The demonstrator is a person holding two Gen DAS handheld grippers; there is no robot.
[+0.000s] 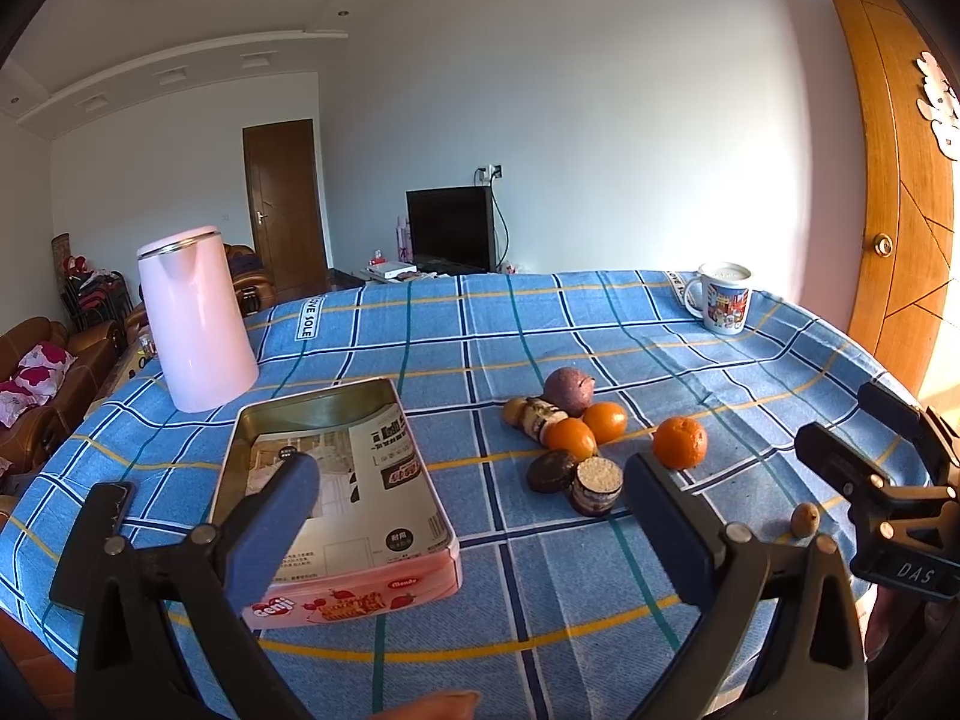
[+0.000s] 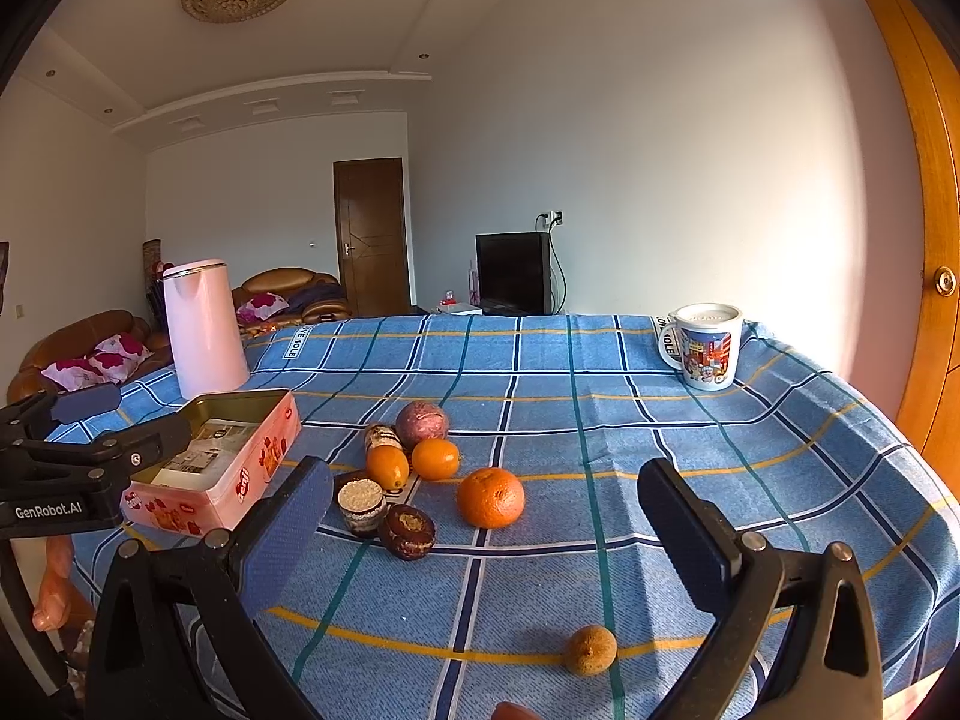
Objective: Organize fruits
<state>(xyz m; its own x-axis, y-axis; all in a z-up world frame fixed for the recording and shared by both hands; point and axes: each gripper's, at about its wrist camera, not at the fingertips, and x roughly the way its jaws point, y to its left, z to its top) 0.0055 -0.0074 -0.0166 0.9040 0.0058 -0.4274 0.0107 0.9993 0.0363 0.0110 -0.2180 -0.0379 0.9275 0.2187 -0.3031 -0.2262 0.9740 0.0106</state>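
Large orange (image 2: 491, 497) between right gripper (image 2: 486, 516) fingers, beyond

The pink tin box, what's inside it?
Only printed paper lies inside the pink tin, no fruit. The left fingers cover part of it; beneath the paper cannot be seen.

A blue tablecloth (image 2: 600, 420) checked in white, navy, green and yellow lines covers the bench. The kettle (image 2: 204, 330) is pale pink. The tin (image 2: 240, 480) is pink outside with red strawberry print, gold inside. Three fruits are bright orange (image 2: 491, 497), one dusky purple (image 2: 422, 425), one small brown (image 2: 591, 651). The mug (image 2: 705, 354) is white with a colourful cartoon print. The fingers (image 2: 690, 540) carry dark blue pads.
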